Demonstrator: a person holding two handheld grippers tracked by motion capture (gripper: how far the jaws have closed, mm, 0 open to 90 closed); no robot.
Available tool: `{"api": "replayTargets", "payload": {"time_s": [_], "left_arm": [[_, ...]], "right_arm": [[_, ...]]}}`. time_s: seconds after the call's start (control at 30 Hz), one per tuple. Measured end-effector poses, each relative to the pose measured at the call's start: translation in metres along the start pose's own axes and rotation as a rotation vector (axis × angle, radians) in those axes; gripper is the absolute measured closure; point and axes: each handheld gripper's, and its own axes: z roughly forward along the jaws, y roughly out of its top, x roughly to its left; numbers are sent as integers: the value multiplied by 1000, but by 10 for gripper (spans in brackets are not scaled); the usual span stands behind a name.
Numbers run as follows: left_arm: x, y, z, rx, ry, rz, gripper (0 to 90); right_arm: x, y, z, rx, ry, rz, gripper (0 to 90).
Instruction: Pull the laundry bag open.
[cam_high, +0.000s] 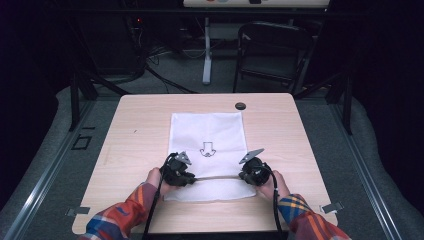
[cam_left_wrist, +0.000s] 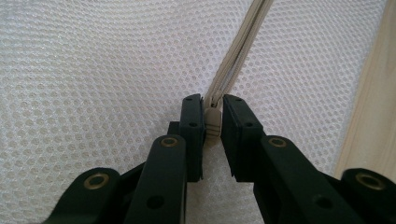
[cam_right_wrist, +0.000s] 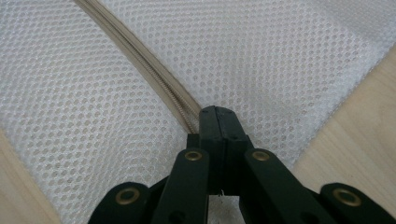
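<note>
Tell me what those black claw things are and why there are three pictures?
Those are two hand-held grippers, like big tweezers. A person in a plaid shirt holds the left gripper and the right gripper. One picture comes from a camera high above the wooden table. The other two come from small cameras riding on each gripper. On the table lies a white mesh bag with a beige zipper. In the left gripper view the jaws sit around the zipper pull, slightly apart. In the right gripper view the jaws are pinched shut on the zipper's end.
</note>
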Motion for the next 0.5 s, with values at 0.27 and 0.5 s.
{"api": "replayTargets", "payload": {"time_s": [0.27,0.5], "left_arm": [[-1,2,3,-7,2,18,808],[-4,3,1,8,18,30,819]], "right_arm": [[0,0,0,-1,1,1,900],[0,-1,1,-11,7,8,900]]}}
